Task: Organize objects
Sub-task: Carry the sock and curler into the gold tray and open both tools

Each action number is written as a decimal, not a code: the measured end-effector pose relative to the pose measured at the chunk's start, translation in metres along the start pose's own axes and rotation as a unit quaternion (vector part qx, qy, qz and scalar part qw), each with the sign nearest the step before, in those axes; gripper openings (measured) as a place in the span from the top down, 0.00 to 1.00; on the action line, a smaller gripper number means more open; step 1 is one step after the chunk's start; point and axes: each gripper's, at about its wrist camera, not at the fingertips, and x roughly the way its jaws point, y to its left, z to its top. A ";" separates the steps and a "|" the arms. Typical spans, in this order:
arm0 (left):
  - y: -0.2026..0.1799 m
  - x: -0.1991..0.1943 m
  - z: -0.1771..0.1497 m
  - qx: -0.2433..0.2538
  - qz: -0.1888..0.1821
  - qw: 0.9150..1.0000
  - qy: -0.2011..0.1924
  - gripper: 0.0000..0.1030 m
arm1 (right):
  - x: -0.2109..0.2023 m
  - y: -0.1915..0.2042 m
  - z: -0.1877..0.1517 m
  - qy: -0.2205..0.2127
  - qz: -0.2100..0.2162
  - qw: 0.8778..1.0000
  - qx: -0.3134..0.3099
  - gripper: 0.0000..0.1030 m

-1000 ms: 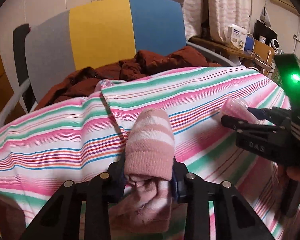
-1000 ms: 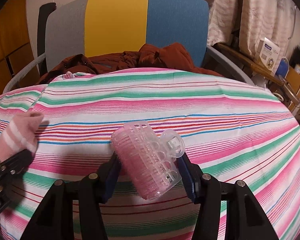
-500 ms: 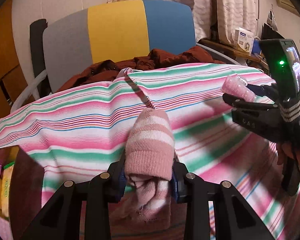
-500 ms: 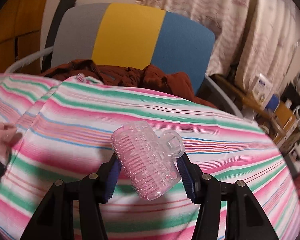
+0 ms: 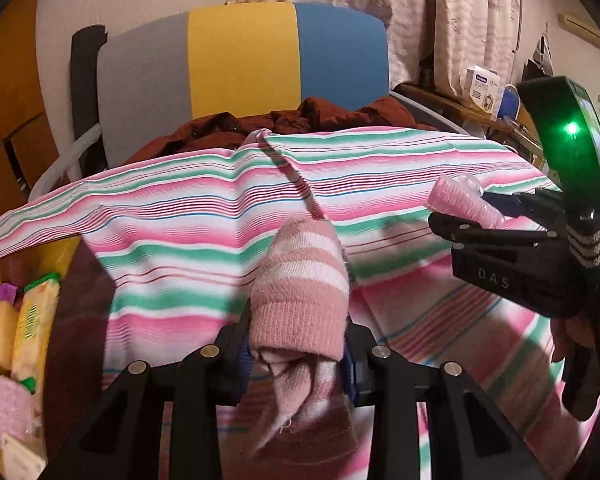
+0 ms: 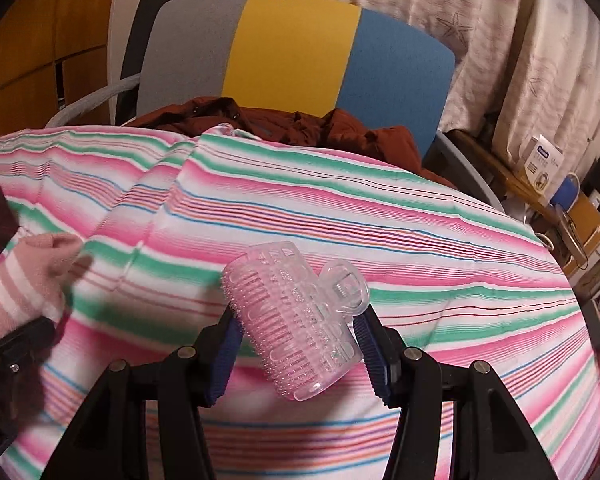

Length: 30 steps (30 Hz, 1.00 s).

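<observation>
My left gripper point(image 5: 298, 350) is shut on a pink sock with white stripes point(image 5: 302, 300), whose cuff hangs down between the fingers. The same sock point(image 6: 24, 284) shows at the left edge of the right wrist view. My right gripper point(image 6: 296, 336) is shut on a clear pink hair roller with a clip point(image 6: 296, 320). In the left wrist view the right gripper point(image 5: 496, 232) hangs at the right with the roller point(image 5: 460, 200) sticking out of it. Both are held above a striped pink, green and white cloth point(image 5: 188, 216).
A chair with grey, yellow and blue back panels point(image 5: 240, 68) stands behind the cloth, with a rust-brown garment point(image 5: 308, 120) on its seat. A bin of packets point(image 5: 16, 344) sits at the lower left. Boxes and a shelf point(image 6: 544, 164) crowd the right side.
Both grippers have swung leftward over the cloth, each keeping its hold. The bin of packets has come into the left wrist view, and the fold of the cloth has shifted right.
</observation>
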 end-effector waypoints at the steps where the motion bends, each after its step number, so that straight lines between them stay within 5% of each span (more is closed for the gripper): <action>1: 0.002 -0.004 -0.002 0.001 0.000 1.000 0.001 0.67 | -0.004 0.003 0.000 -0.001 0.000 1.000 -0.003 0.45; 30: 0.102 -0.122 -0.013 -0.080 -0.004 0.996 -0.045 0.67 | -0.108 0.111 0.023 -0.024 0.132 0.991 0.008 0.45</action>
